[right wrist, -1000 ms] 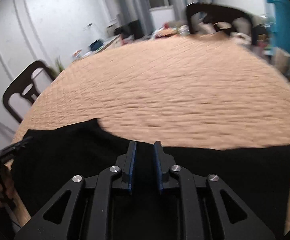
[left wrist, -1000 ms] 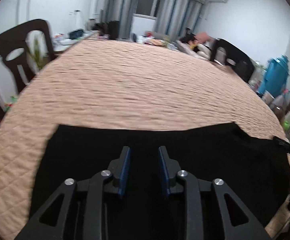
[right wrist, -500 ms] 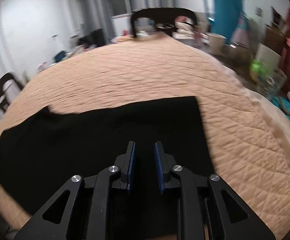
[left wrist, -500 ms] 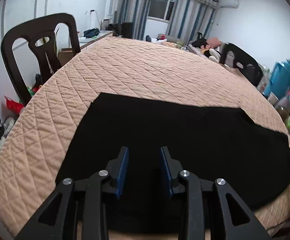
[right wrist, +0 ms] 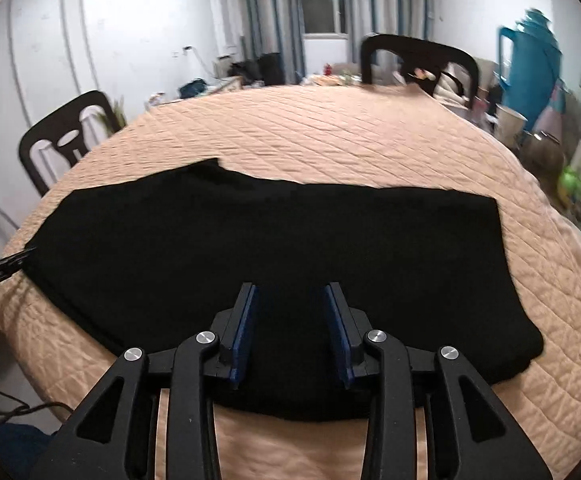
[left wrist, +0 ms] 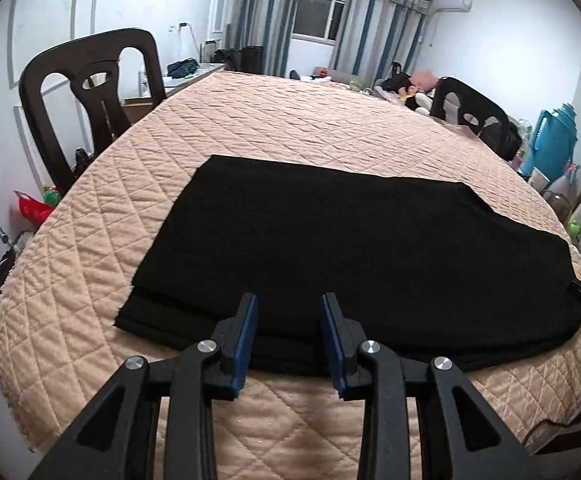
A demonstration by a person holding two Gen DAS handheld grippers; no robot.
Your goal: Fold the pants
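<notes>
Left wrist view: black pants (left wrist: 350, 252) lie flat, folded lengthwise, on a peach quilted table (left wrist: 290, 128). The left gripper (left wrist: 289, 336) hangs at 6 o'clock over their near edge, jaws part-open, empty. The right gripper (right wrist: 290, 328) hangs likewise; its jaws have just been opening, gripping nothing.

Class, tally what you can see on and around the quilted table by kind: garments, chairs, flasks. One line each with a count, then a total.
Folded black fabric pants on the peach quilted table cover: 1
Dark carved-back chairs: 2
Tall teal plastic thermos flask: 1
Total: 4
</notes>
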